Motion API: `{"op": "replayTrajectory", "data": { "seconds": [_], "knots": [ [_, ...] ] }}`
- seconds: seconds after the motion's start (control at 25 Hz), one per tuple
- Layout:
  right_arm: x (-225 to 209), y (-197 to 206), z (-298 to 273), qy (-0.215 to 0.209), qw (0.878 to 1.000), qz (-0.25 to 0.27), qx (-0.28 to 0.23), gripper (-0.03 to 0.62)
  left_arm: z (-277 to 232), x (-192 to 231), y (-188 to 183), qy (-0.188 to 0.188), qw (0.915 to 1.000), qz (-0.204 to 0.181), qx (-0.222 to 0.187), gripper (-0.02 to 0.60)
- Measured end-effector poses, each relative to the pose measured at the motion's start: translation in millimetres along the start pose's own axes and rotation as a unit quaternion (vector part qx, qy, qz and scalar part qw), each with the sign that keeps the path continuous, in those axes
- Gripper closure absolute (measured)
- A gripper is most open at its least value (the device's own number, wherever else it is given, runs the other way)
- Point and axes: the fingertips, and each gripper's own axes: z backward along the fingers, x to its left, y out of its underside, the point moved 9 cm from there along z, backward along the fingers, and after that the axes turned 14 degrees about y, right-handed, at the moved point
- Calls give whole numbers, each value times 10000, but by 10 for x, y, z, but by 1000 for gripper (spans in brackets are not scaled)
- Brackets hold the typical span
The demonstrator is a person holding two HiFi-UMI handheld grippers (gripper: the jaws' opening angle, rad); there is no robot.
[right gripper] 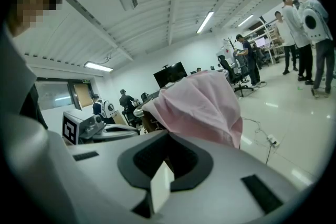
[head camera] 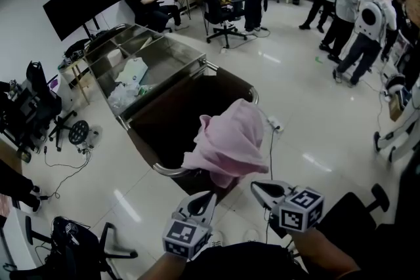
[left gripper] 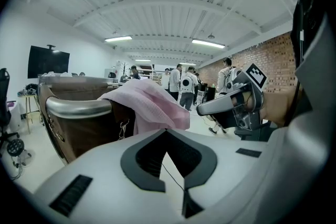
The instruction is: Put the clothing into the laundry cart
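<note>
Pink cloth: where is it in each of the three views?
Head view: pink cloth at centre, draped over the cart rim.
Left gripper view: just left of centre, on that rim.
Right gripper view: centre, slightly right.
Shared landmark: the black TV, left of the cloth in every view.

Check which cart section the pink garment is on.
The near brown bag section: the garment drapes over its near rim. The steel sections beyond it hold pale items.
</note>
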Motion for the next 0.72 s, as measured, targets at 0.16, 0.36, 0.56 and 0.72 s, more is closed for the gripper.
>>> {"op": "replayTrajectory", "data": {
  "seconds": [0.16, 0.36, 0.56, 0.72],
  "knots": [
    [-7, -4, -9, 0, 10000, 45, 7, 591, -6, 15, -4, -13, 10000, 9, -18, 581],
    [30, -42, -16, -35, 10000, 73, -21, 591, 3, 10, -4, 4, 9999, 117, 9, 581],
    [33, -24, -30, -85, 9999, 82, 3, 591, 19, 5, -14, -20, 10000, 89, 21, 581],
    [61, -44, -25, -73, 9999, 100, -7, 591, 41, 27, -11, -75, 10000, -12, -15, 581]
  ]
}}
